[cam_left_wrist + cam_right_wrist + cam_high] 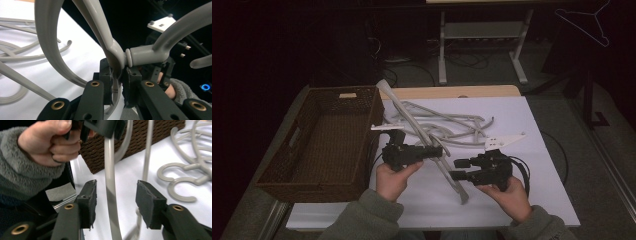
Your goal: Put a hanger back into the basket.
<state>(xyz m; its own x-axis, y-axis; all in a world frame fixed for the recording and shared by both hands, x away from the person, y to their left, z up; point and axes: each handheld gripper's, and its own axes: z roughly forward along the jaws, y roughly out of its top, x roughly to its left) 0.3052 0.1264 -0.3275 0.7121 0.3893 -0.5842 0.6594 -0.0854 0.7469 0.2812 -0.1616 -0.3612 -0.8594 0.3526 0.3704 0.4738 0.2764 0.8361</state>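
Observation:
A grey plastic hanger (409, 117) is lifted off the white mat, slanting from the basket's corner down toward the table's front. My left gripper (439, 150) is shut on it: in the left gripper view the pads (108, 82) pinch the hanger (117, 53) just below its neck. My right gripper (455, 169) sits close beside it, open. In the right gripper view its jaws (116, 195) stand apart around the hanger's bar (110, 170) without touching it, and the left gripper (102, 126) grips the same bar higher up.
A dark woven basket (287, 145) stands at the left of the table, its wall (140, 145) just behind the held hanger. Several more grey hangers (447, 125) lie tangled on the white mat (532, 165) beyond the grippers. Desk legs and cables stand on the floor behind.

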